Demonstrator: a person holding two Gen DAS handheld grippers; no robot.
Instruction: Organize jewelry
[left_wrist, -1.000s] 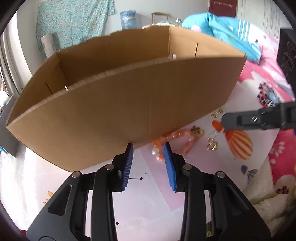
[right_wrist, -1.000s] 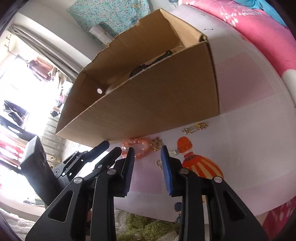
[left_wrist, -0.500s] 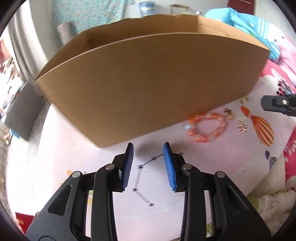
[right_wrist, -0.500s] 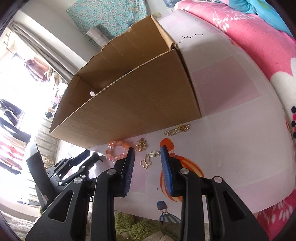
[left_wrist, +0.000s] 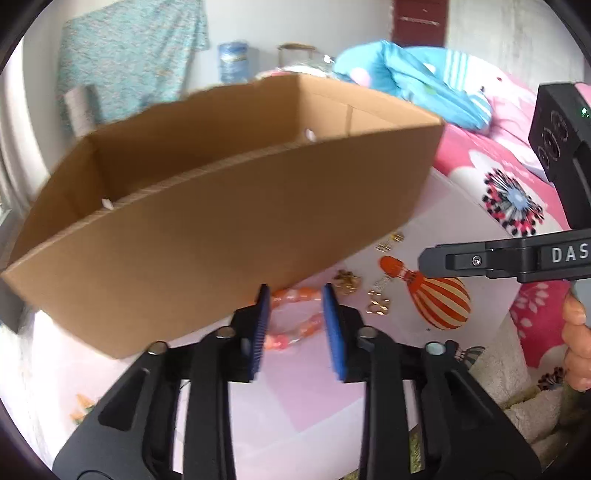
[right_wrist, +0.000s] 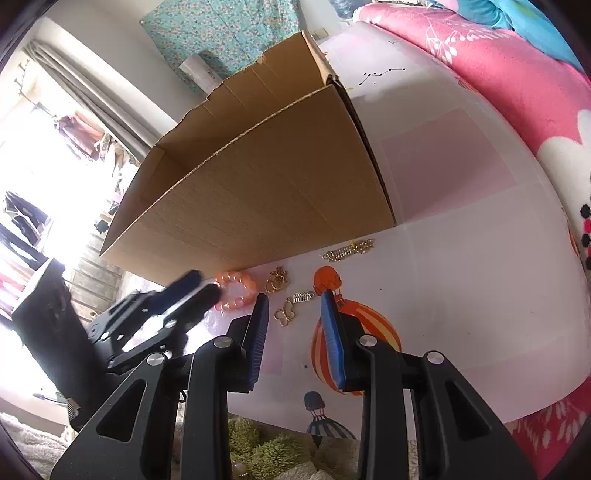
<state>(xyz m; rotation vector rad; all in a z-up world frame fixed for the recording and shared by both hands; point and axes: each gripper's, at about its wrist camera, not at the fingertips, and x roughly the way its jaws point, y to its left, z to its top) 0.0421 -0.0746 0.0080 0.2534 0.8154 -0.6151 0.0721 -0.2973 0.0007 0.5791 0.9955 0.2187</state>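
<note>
White letters "DAS" stand on the right gripper (left_wrist: 424, 258), cut by the frame edge.

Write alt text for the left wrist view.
The left gripper, jaws closing with nothing pinched yet, reaches toward an orange bead bracelet lying by an open cardboard box. Small gold charms lie to the right on a pale mat, and the right gripper pokes in from the right.
</note>
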